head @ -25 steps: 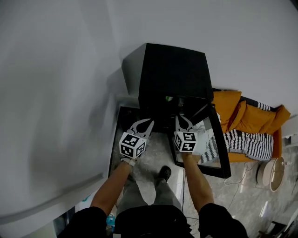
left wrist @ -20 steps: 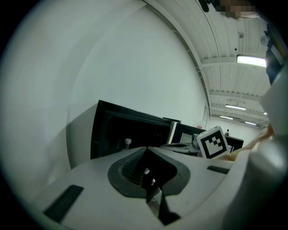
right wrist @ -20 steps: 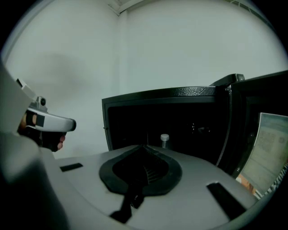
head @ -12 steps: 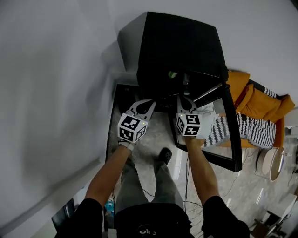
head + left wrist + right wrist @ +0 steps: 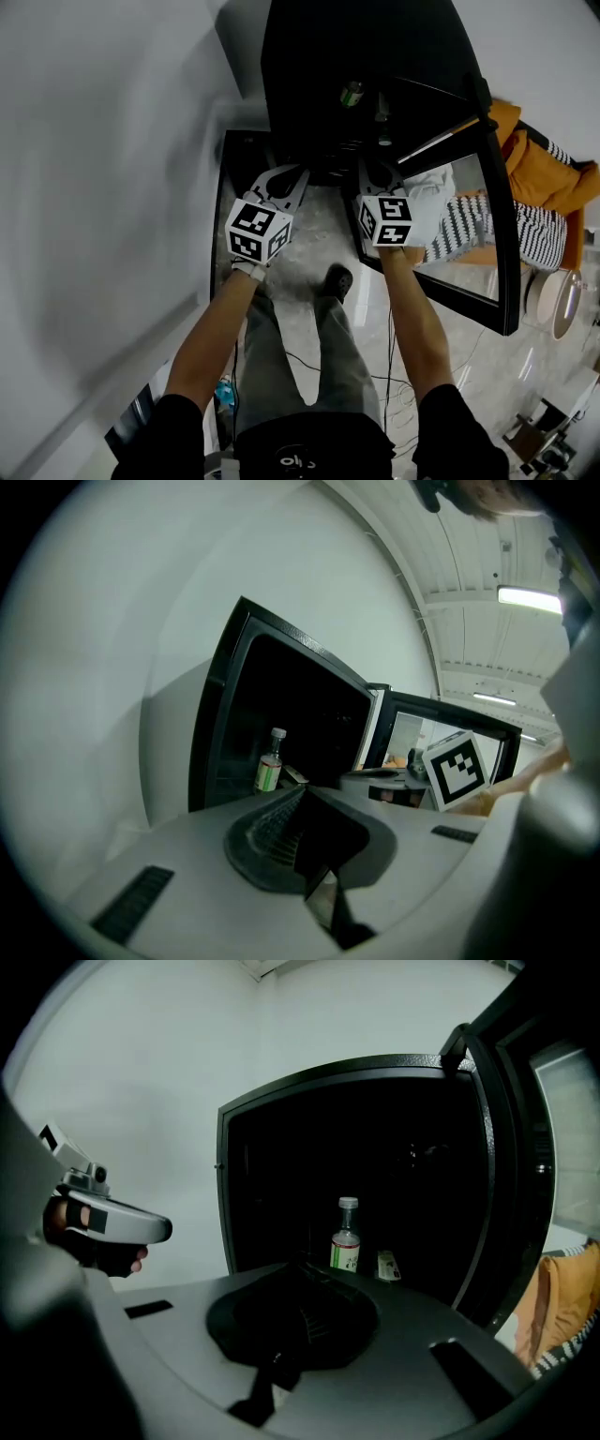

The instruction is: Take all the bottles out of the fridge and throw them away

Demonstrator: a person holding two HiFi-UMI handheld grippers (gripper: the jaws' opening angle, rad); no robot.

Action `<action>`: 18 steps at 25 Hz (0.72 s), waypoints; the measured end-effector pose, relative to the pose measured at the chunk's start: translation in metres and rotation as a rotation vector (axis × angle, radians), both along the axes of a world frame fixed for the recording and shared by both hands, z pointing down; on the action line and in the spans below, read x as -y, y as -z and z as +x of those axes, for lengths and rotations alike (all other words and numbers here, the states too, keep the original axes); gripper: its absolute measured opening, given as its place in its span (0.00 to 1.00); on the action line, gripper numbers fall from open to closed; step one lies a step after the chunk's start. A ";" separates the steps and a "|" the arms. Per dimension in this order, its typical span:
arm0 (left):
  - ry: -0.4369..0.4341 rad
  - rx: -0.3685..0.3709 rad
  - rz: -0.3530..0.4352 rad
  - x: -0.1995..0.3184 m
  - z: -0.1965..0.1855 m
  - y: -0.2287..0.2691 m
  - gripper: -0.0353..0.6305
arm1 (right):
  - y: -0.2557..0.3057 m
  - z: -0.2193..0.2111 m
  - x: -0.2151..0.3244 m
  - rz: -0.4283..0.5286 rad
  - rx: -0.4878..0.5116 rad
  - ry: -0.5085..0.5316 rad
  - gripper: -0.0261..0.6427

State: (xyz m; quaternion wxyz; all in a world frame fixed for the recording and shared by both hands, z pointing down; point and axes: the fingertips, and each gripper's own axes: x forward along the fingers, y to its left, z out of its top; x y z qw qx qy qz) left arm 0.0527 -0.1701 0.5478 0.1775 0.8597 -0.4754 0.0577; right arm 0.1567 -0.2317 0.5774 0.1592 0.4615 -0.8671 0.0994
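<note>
In the head view I have both claws in front of the open fridge [image 5: 375,56]. The left gripper [image 5: 284,175] and the right gripper [image 5: 380,176] sit side by side, near each other. A bottle [image 5: 352,94] shows as a small green spot inside the dark cabinet. The door [image 5: 497,234] hangs open just right of my right gripper, and I judge a careless swing of that arm could knock it. A cable [image 5: 389,375] trails across the floor by my feet, so stepping in closer could snag it.

In the left gripper view the claw is pinched closed, tips meeting, nothing in it. The bottle [image 5: 270,761] stands upright at the front edge of the shelf, beyond the tips and apart from them. If I push in like this I will likely tip it over, not catch it.

In the right gripper view the claw is likewise closed and empty. The bottle [image 5: 346,1237] stands just past its tip, with a small labelled thing [image 5: 388,1266] beside it that I cannot identify. The interior is very dark, so I may misjudge depth, and both claws going for the one bottle could collide.
</note>
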 end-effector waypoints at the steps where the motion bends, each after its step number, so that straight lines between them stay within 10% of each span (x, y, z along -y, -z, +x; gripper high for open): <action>1: 0.000 -0.001 -0.006 -0.002 0.002 -0.008 0.06 | -0.006 0.002 -0.002 -0.002 -0.004 0.001 0.05; 18: -0.007 -0.013 -0.039 -0.016 0.028 -0.066 0.06 | -0.064 0.024 -0.022 -0.031 -0.028 0.007 0.05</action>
